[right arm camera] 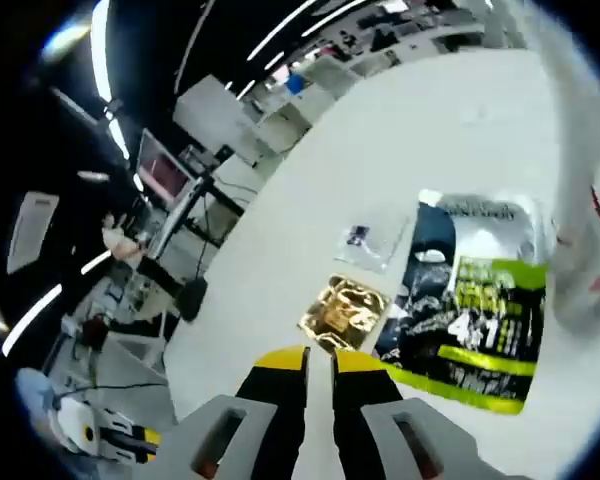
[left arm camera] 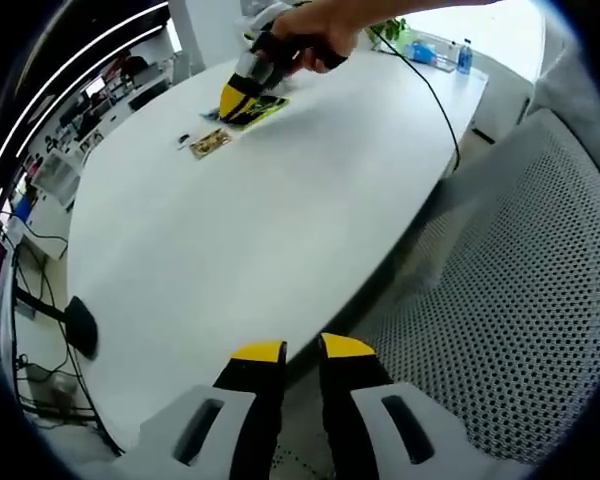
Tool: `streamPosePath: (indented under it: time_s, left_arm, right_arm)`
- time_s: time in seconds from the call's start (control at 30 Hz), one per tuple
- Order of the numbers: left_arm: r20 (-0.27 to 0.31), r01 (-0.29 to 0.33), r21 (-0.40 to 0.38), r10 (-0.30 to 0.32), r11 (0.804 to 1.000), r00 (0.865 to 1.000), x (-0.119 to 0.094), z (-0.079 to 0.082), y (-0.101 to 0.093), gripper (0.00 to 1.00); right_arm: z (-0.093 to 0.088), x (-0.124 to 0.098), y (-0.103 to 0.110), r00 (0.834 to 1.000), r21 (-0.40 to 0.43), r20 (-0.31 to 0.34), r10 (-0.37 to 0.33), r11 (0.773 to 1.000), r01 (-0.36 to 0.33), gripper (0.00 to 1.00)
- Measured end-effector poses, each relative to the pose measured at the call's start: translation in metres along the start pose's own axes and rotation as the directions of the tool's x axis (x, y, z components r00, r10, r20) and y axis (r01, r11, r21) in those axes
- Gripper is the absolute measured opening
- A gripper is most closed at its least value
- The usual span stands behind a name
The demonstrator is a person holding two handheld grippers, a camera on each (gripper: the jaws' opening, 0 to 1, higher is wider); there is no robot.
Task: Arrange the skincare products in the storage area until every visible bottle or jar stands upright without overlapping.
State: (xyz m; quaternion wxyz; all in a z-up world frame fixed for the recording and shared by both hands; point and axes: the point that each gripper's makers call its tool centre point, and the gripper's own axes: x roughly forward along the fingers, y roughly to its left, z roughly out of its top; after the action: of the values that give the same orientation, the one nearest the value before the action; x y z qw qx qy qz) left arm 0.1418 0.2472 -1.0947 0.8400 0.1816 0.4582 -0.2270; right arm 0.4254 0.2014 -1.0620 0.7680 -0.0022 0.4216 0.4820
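Gold sachet (right arm camera: pixel 344 308) beside green packet (right arm camera: pixel 475 330); contents perhaps unreadable.

So the desk (left arm camera: pixel 280 230) carries a little cluster of flat stuff at its far end. In the right gripper view, a big sachet pack (right arm camera: pixel 470 320) lies flat on the desk, with a small foil sachet (right arm camera: pixel 345 313) just beside it on its left and a clear packet (right arm camera: pixel 372 243) a bit beyond that one. In the left gripper view, a mesh chair (left arm camera: pixel 520 300) sits right of the desk, and a cable (left arm camera: pixel 435 100) runs across the desk's far right part.
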Motion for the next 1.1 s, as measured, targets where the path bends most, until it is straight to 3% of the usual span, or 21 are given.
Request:
streamPosePath:
  time_s: [0.13, 0.23, 0.4, 0.47, 0.5, 0.53, 0.57, 0.67, 0.7, 0.73, 0.77, 0.8, 0.83, 0.87, 0.9, 0.93, 1.07, 1.1]
  left_arm:
    - [0.002, -0.003, -0.001, 0.003, 1.000, 1.000, 0.000, 0.000, 0.000, 0.09]
    - [-0.001, -0.005, -0.004, 0.005, 1.000, 1.000, 0.000, -0.001, 0.001, 0.08]
    - [-0.006, -0.005, -0.009, 0.005, 1.000, 1.000, 0.000, -0.002, 0.002, 0.07]
    - [-0.005, -0.005, -0.010, 0.005, 1.000, 1.000, 0.000, -0.002, 0.002, 0.07]
    - [-0.004, -0.006, -0.012, 0.006, 1.000, 1.000, 0.000, -0.002, 0.003, 0.06]
    - [-0.004, -0.006, -0.012, 0.006, 1.000, 1.000, 0.000, -0.002, 0.003, 0.06]
    - [-0.005, -0.005, -0.011, 0.005, 1.000, 1.000, 0.000, -0.002, 0.002, 0.06]
    - [-0.008, -0.006, -0.010, 0.006, 1.000, 1.000, 0.000, -0.003, 0.003, 0.05]
    - [-0.008, -0.006, -0.011, 0.006, 1.000, 1.000, 0.000, -0.003, 0.003, 0.05]
    - [-0.006, -0.005, -0.012, 0.005, 1.000, 1.000, 0.001, -0.003, 0.003, 0.04]
    - [-0.007, -0.004, -0.011, 0.004, 1.000, 1.000, 0.001, -0.003, 0.002, 0.04]
    - [-0.008, -0.003, -0.010, 0.003, 1.000, 1.000, 0.001, -0.003, 0.002, 0.03]
    - [-0.008, -0.003, -0.010, 0.003, 1.000, 1.000, 0.001, -0.003, 0.002, 0.03]
    - [-0.008, -0.004, -0.011, 0.003, 1.000, 1.000, 0.001, -0.003, 0.002, 0.03]
    - [-0.008, -0.003, -0.012, 0.003, 1.000, 1.000, 0.001, -0.003, 0.002, 0.03]
    - [-0.009, -0.003, -0.012, 0.003, 1.000, 1.000, 0.001, -0.004, 0.002, 0.03]
    - [-0.014, -0.001, -0.010, 0.001, 1.000, 1.000, 0.001, -0.004, 0.002, 0.03]
    - [-0.015, 0.000, -0.010, 0.000, 1.000, 1.000, 0.001, -0.004, 0.002, 0.03]
  right_arm:
    - [0.018, 0.012, 0.007, 0.999, -0.174, -0.052, -0.003, 0.985, -0.006, 0.15]
    - [0.039, 0.026, 0.014, 0.998, -0.350, -0.068, 0.004, 0.936, -0.028, 0.19]
    - [0.053, 0.047, 0.001, 0.987, -0.467, -0.155, -0.047, 0.883, -0.032, 0.23]
    - [0.040, 0.051, 0.002, 0.962, -0.450, -0.273, -0.019, 0.886, -0.111, 0.23]
    - [0.030, 0.053, 0.004, 0.939, -0.477, -0.344, -0.007, 0.863, -0.168, 0.24]
    - [0.025, 0.053, 0.003, 0.929, -0.492, -0.371, -0.013, 0.851, -0.185, 0.27]
    - [0.011, 0.050, 0.003, 0.895, -0.512, -0.445, -0.033, 0.830, -0.224, 0.29]
    - [0.000, 0.047, -0.005, 0.870, -0.658, -0.479, -0.120, 0.704, -0.265, 0.20]
    - [-0.002, 0.048, -0.007, 0.867, -0.678, -0.480, -0.136, 0.685, -0.268, 0.17]
    - [-0.004, 0.050, -0.006, 0.870, -0.681, -0.477, -0.126, 0.679, -0.275, 0.16]
    - [-0.008, 0.051, -0.005, 0.868, -0.660, -0.484, -0.115, 0.699, -0.276, 0.16]
    - [-0.016, 0.050, -0.009, 0.848, -0.636, -0.516, -0.124, 0.718, -0.282, 0.16]
    - [-0.019, 0.050, -0.012, 0.837, -0.644, -0.529, -0.137, 0.707, -0.291, 0.15]
    - [-0.027, 0.049, -0.018, 0.818, -0.674, -0.551, -0.165, 0.666, -0.320, 0.13]
    - [-0.016, 0.052, -0.017, 0.858, -0.719, -0.486, -0.166, 0.634, -0.284, 0.08]
    - [-0.019, 0.051, -0.018, 0.839, -0.702, -0.519, -0.162, 0.642, -0.309, 0.07]
    - [-0.015, 0.051, -0.019, 0.830, -0.689, -0.537, -0.149, 0.645, -0.331, 0.04]
    - [-0.015, 0.051, -0.019, 0.831, -0.699, -0.535, -0.153, 0.633, -0.333, 0.02]
